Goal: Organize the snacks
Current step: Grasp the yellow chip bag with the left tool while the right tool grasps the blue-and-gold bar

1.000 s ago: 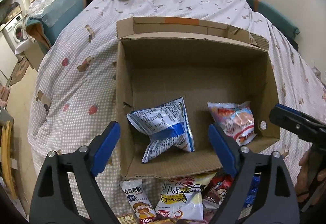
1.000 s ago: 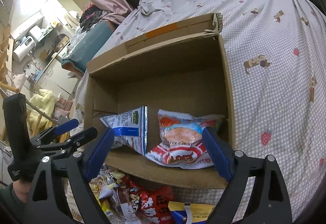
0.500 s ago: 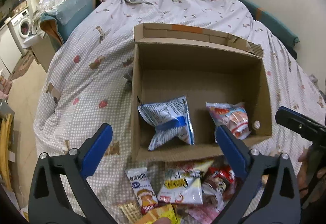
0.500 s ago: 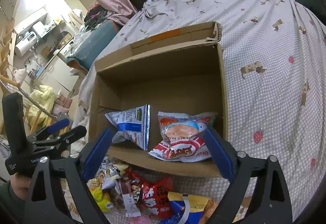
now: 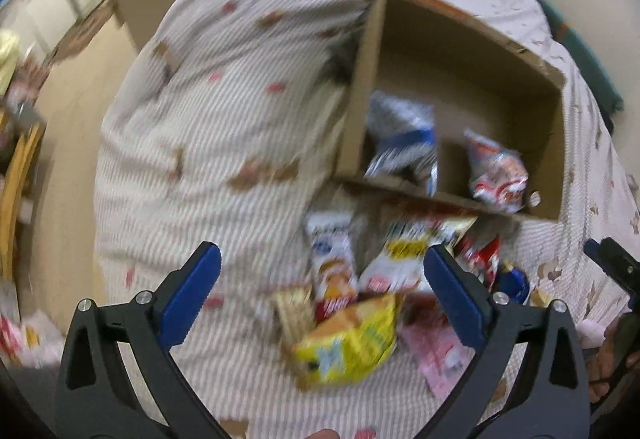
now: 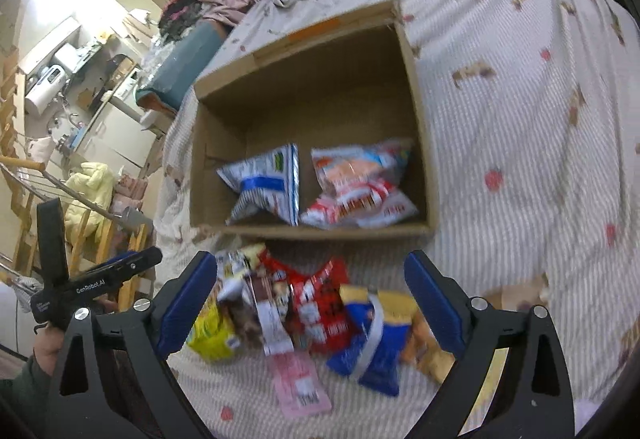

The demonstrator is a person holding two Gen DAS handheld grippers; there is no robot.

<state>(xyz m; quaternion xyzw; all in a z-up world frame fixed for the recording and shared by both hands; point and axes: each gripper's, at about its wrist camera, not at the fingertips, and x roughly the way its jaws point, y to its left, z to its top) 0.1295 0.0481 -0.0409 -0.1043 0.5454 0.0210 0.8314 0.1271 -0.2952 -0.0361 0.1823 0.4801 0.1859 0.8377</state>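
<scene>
Left wrist view: looks steeply down along its own two fingers [image 5: 452,299] from above the near edge of the bedspread [image 5: 208,111]; the cardboard box [image 5: 360,87] sits upper right, rotated in frame, the snack pile [image 5: 360,303] close below the lens; picture blurred. Right wrist view: looks down at a shallower angle past its own fingers [image 6: 434,303], box [image 6: 416,111] centred and farther off, pile [image 6: 320,303] near the bottom, room clutter at far left. Shared: box interior, both bags inside it, the pile, the bedspread. Each view catches the other gripper at an edge: right gripper [image 5: 612,267] in the left view, left gripper [image 6: 136,261] in the right view.
</scene>
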